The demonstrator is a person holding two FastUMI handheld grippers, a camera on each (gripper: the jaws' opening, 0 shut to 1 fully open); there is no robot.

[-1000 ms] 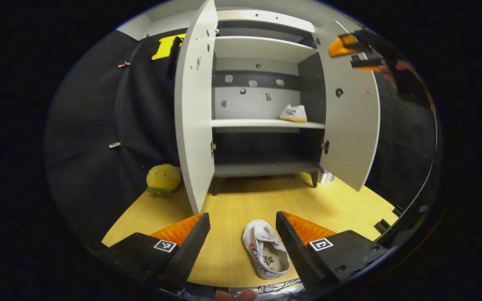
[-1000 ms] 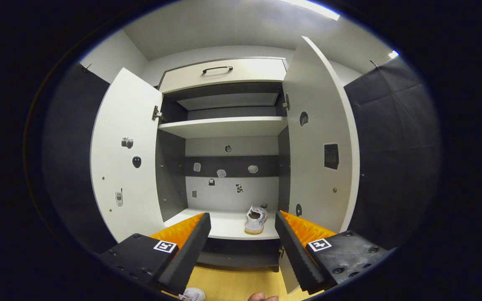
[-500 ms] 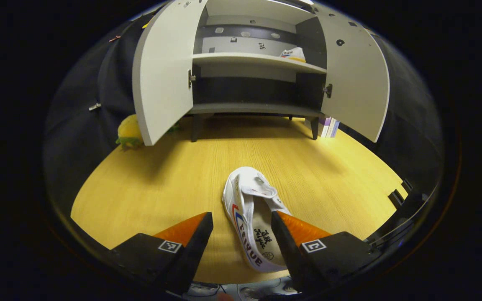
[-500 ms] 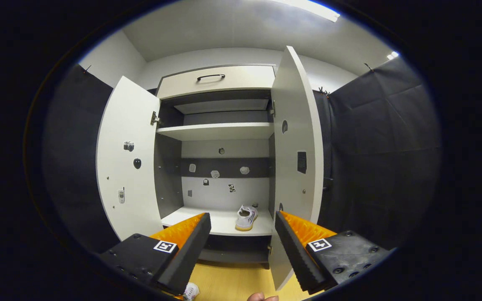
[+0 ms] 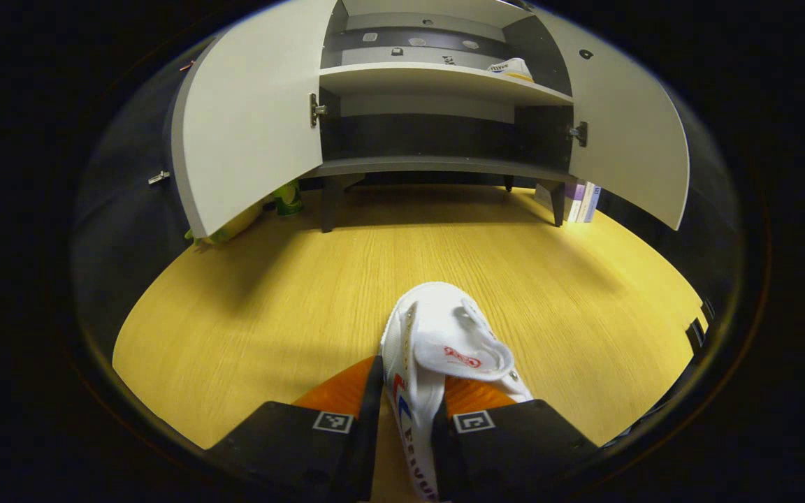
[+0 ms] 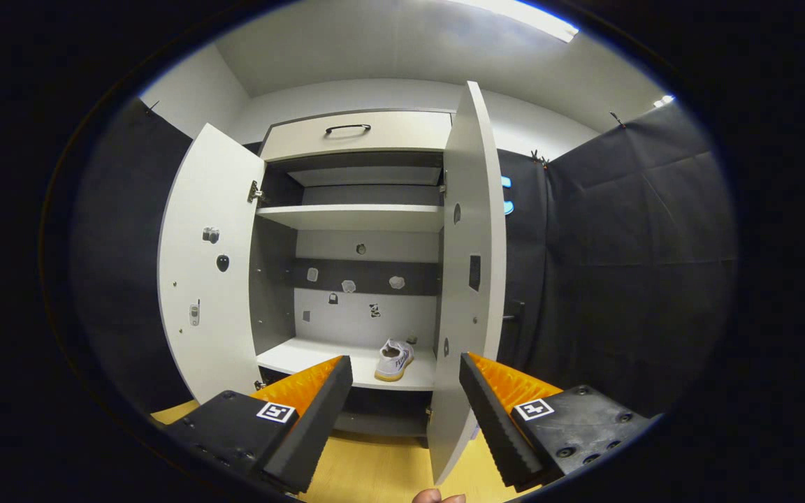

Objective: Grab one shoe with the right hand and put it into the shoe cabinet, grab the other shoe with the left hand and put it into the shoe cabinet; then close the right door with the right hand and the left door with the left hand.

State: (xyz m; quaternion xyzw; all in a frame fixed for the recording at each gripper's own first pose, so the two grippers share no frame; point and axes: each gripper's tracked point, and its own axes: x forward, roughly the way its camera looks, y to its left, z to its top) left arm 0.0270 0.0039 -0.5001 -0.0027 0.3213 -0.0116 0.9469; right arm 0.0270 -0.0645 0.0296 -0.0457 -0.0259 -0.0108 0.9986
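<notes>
Change: since half a second ago the left gripper [image 5: 406, 426] has closed its spread fingers onto the floor shoe; the right gripper view has swung so the right door shows nearly edge-on.
Floor shoe [image 5: 444, 349]: white, on the wooden floor [image 5: 270, 293] in front of the shoe cabinet [image 5: 437, 168], its side wall pinched between both left fingers.
Shelved shoe [image 6: 393, 360]: on the white shelf [image 6: 305, 356], at its right end.
Right gripper [image 6: 406, 412]: fingers spread wide, holding nothing, pointed at the cabinet.
Doors: left door [image 5: 249, 126] and right door [image 6: 469, 279] both stand open.
</notes>
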